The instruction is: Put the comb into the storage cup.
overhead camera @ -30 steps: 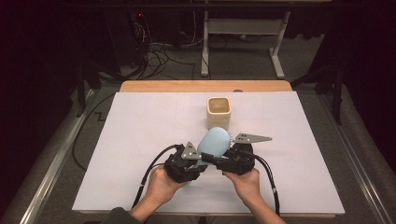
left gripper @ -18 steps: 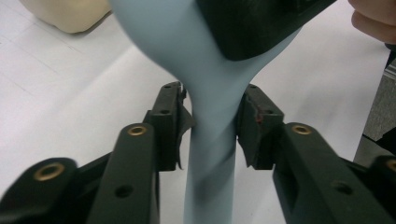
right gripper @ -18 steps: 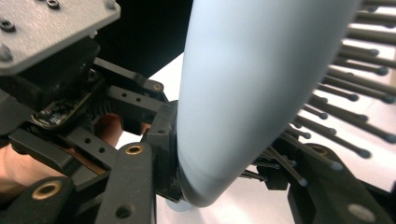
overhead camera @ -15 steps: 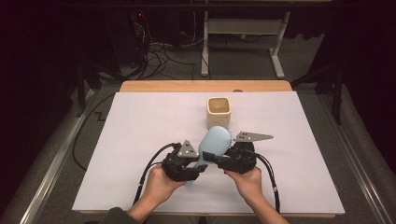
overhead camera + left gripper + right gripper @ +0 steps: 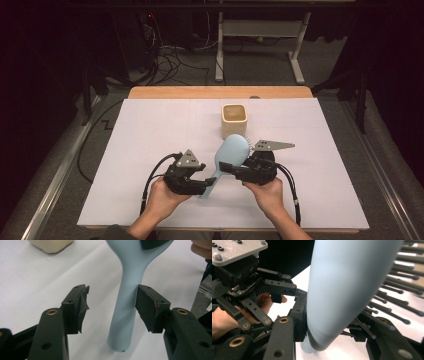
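Hairbrush (image 5: 227, 156), pale blue, lies slanted just short of the cup (image 5: 234, 120) on the person's side, head toward the cup, handle running back toward the left hand. Right tongs (image 5: 231, 169) closed on the brush at the neck end of the head: in the right gripper view one pad (image 5: 299, 320) presses the smooth back and the other jaw sits among the bristles (image 5: 397, 290), so the grip looks firm. Left tongs (image 5: 206, 184) have just been opening; in the left gripper view the handle (image 5: 127, 312) stands between the jaws, the near-side pad (image 5: 147, 305) touching or just off it, the other pad (image 5: 80, 305) well clear with bench showing between. So the left no longer grips. Handle tip seems to hang a little above the white sheet (image 5: 150, 135), though whether it touches the sheet cannot be told. Cup stands upright and empty as far as the high view shows, beyond the brush, apart from both tongs. Judgement: this reads as a handover from left to right, now nearly complete, the brush carried by the right alone. Left to do: the left tongs draw back clear of the handle, then the right carries the brush toward the cup, probably handle first into it, which would need the brush turned upright. No placing has begun.
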